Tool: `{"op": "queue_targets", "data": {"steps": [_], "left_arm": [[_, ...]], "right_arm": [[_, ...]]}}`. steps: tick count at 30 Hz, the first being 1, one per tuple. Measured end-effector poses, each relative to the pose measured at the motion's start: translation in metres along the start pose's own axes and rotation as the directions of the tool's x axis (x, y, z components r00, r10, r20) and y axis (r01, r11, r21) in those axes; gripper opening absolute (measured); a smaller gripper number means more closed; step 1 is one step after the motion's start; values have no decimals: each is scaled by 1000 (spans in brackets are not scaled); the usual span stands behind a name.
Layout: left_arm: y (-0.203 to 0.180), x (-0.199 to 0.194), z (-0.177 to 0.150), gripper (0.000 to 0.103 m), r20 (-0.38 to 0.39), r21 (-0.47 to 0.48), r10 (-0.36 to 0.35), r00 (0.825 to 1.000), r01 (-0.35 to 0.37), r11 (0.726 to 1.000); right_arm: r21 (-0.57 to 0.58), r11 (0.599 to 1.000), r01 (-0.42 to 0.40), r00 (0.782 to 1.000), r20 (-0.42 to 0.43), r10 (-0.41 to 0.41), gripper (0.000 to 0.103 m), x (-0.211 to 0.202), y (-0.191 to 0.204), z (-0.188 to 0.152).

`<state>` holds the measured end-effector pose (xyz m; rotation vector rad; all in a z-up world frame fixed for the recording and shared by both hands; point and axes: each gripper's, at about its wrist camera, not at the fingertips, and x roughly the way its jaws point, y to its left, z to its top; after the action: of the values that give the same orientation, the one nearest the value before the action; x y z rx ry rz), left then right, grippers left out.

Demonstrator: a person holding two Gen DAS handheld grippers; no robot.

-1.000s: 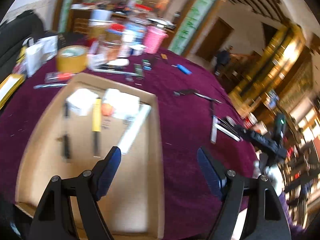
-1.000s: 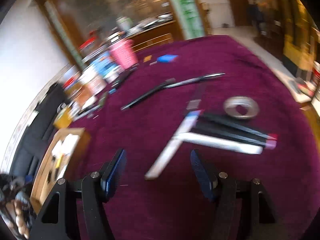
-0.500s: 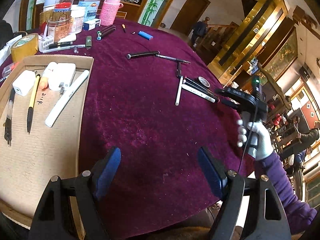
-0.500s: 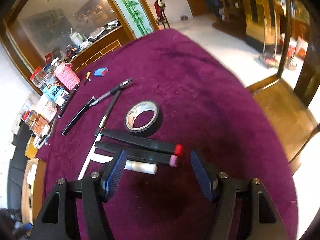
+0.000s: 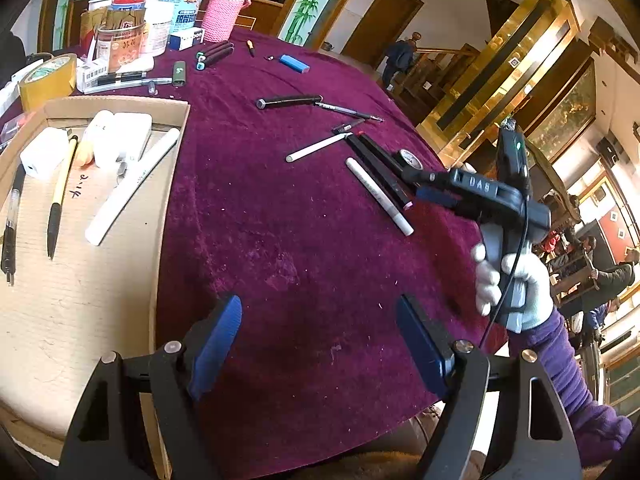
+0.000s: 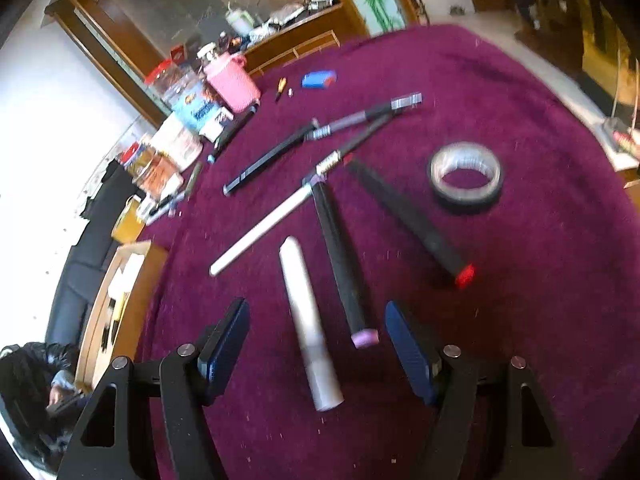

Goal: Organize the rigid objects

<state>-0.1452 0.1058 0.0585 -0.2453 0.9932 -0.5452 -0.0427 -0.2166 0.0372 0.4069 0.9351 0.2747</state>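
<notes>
My left gripper (image 5: 318,308) stands open over bare purple cloth, just right of the cardboard tray (image 5: 80,320). In the tray lie pens, a long white marker and white blocks. In the right wrist view my right gripper (image 6: 316,312) hangs low over the cloth, its jaws opening. A white marker (image 6: 308,320) and a black marker with a pink end (image 6: 340,256) lie between its fingers, with neither pad pressing on them. A red-capped black marker (image 6: 412,220) lies just to the right. The left wrist view shows the right gripper (image 5: 424,188) in a gloved hand above the white marker (image 5: 380,196).
A dark tape roll (image 6: 466,178), a thin white stick (image 6: 264,232) and black pens (image 6: 280,152) lie further out. Jars, a pink-sleeved bottle (image 5: 222,12), a yellow tape roll (image 5: 48,80) and a blue lighter (image 5: 294,63) crowd the far side. The table's edge is close below both grippers.
The left view swung from over the tray to the cloth beside it, then held still. The right gripper came down and in over the markers, which now lie between its wider-set fingers.
</notes>
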Motion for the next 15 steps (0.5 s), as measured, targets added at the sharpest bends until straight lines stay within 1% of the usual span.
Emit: {"op": "queue_targets", "data": {"steps": [1, 3, 5, 6, 8, 9, 11, 13, 15], "left_arm": [[1, 0, 0, 79, -1, -2, -2, 1000, 2, 1000], [2, 1, 0, 79, -1, -9, -8, 1000, 8, 1000], [4, 2, 1, 79, -2, -13, -14, 1000, 14, 1000], [4, 2, 0, 79, -2, -14, -16, 1000, 16, 1000], [6, 2, 0, 79, -4, -17, -23, 1000, 23, 1000], [7, 2, -1, 79, -5, -18, -26, 1000, 26, 1000], [10, 0, -2, 79, -4, -23, -32, 999, 32, 999], [13, -1, -2, 79, 0, -28, -37, 999, 37, 999], [17, -3, -2, 79, 5, -31, -37, 999, 37, 999]], "right_arm": [[-6, 1000, 5, 1000, 7, -5, 75, 0, 5, 4], [-1, 1000, -15, 1000, 1, 15, 75, 4, 16, 12], [21, 998, -55, 998, -13, 55, 75, 11, 21, 19], [39, 995, -91, 995, -27, 92, 75, 20, 26, 24], [65, 990, -128, 990, -49, 131, 75, 32, 32, 31], [72, 989, -129, 989, -60, 134, 75, 42, 37, 36], [77, 995, -60, 994, -83, 66, 74, 62, 44, 44], [77, 996, 36, 994, -106, -28, 72, 82, 49, 52], [79, 993, 89, 989, -123, -79, 62, 97, 54, 59]]}}
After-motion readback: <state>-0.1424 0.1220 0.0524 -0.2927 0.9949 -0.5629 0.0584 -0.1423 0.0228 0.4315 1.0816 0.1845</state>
